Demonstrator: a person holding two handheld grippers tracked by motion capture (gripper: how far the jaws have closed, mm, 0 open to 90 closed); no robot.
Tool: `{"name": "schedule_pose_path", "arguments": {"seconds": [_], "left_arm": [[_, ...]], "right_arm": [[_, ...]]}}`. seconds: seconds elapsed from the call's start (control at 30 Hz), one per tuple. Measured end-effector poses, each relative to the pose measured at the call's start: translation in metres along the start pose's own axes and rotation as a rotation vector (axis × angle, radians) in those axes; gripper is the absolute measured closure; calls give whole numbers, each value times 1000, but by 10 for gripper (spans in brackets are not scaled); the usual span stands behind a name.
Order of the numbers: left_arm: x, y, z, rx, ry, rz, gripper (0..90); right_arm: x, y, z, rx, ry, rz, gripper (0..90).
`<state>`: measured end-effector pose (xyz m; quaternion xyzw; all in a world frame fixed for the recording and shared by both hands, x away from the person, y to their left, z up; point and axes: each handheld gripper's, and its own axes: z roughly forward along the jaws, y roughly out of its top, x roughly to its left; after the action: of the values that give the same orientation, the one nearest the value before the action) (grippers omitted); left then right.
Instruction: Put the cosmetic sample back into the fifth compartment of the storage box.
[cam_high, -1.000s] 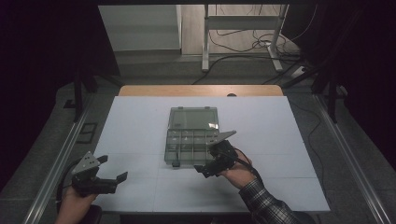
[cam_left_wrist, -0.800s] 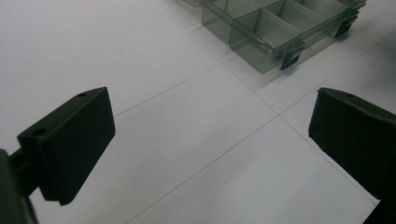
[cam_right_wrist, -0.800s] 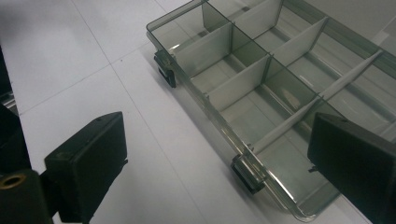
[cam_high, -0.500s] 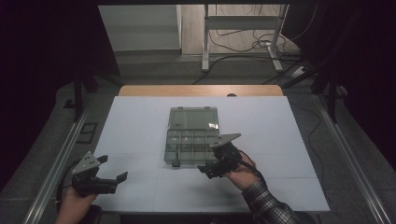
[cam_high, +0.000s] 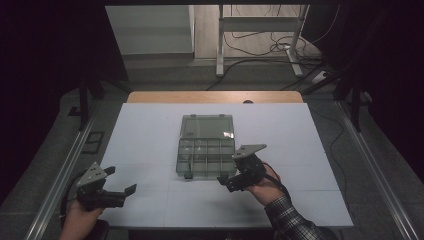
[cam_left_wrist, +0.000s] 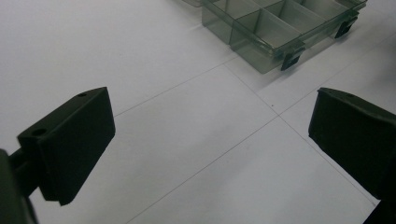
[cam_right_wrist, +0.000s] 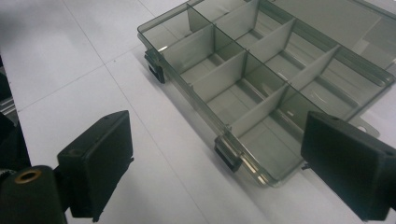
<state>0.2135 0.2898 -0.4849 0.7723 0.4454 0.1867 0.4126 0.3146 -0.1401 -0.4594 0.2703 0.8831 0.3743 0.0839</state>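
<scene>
A clear smoky compartment box (cam_high: 206, 150) lies open in the middle of the white table, its lid (cam_high: 207, 127) flat behind it. My right gripper (cam_high: 226, 181) hovers at the box's near right corner. In the right gripper view the box (cam_right_wrist: 261, 79) and a black front latch (cam_right_wrist: 227, 158) show between the wide jaws of this gripper (cam_right_wrist: 219, 158). Those jaws have just been closing a little, and the pads press on nothing. My left gripper (cam_high: 121, 180) rests open near the table's front left, with bare table between its jaws (cam_left_wrist: 215, 130) and the box (cam_left_wrist: 275, 28) farther off.
The white table top (cam_high: 310, 150) has thin grid lines and a wooden strip (cam_high: 215, 97) at its far edge. Metal rails run along both sides. A desk frame and cables stand on the floor beyond.
My right gripper has shifted slightly to the right along the box's front edge. The left gripper has stayed still.
</scene>
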Motion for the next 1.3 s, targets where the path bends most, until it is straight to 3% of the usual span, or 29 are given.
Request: {"name": "schedule_pose_path", "arguments": {"seconds": [0.37, 0.8, 1.3], "left_arm": [[0, 0, 0, -1, 1, -3, 10], [1, 0, 0, -1, -1, -8, 10], [1, 0, -1, -3, 1, -11, 10]], "right_arm": [[-6, -9, -13, -24, -1, 38, 35], [-13, -24, -26, -37, -41, 73, 31], [-15, -35, -35, -44, -66, 85, 33]]}}
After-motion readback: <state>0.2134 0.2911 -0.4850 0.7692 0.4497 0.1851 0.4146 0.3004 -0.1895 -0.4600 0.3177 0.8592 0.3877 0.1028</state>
